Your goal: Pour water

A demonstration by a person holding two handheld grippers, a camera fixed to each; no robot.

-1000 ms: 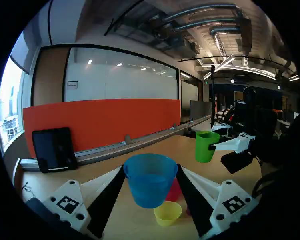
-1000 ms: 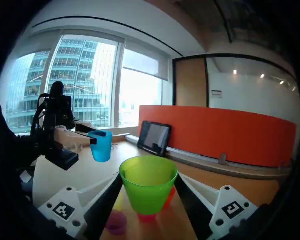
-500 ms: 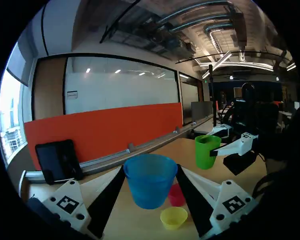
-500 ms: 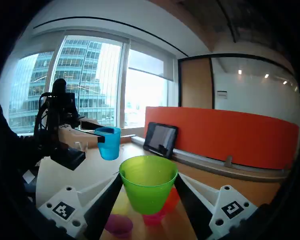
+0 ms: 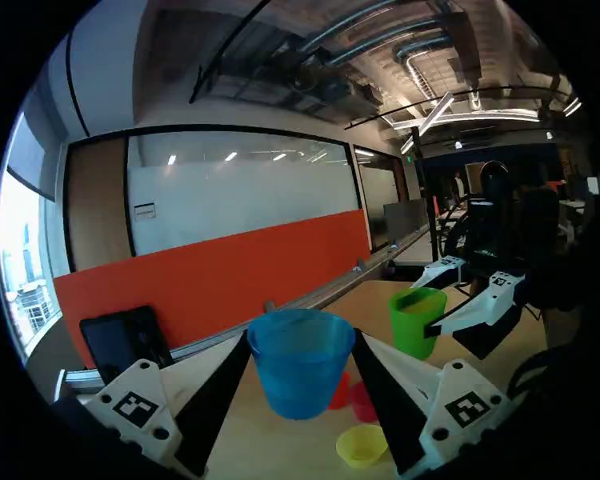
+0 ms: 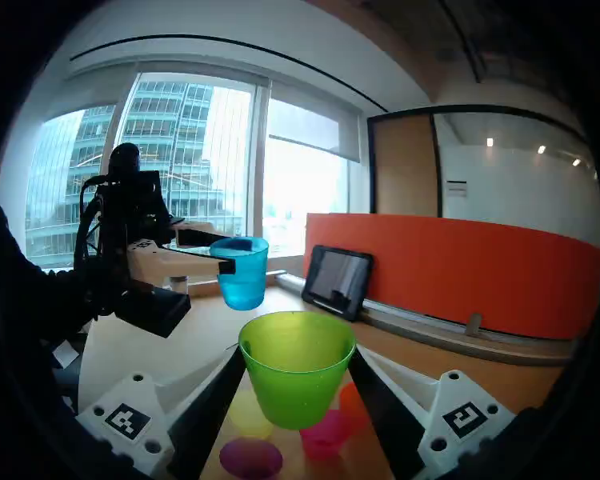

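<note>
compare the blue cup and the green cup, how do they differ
Colour: the blue cup is translucent blue, while the green cup is bright lime green.
Holder: the blue cup sits between the fingers of the left gripper, and the green cup sits between those of the right gripper.
Shared: both are tapered, handle-less plastic cups of like shape, mouth up, roughly upright and held above the table.

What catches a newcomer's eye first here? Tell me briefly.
The blue cup, clamped in the left tongs, sits dead centre in the left gripper view. The green cup sits likewise in the right tongs, centre of the right gripper view. Behind both runs a bright orange partition along the desk's far edge.
</note>
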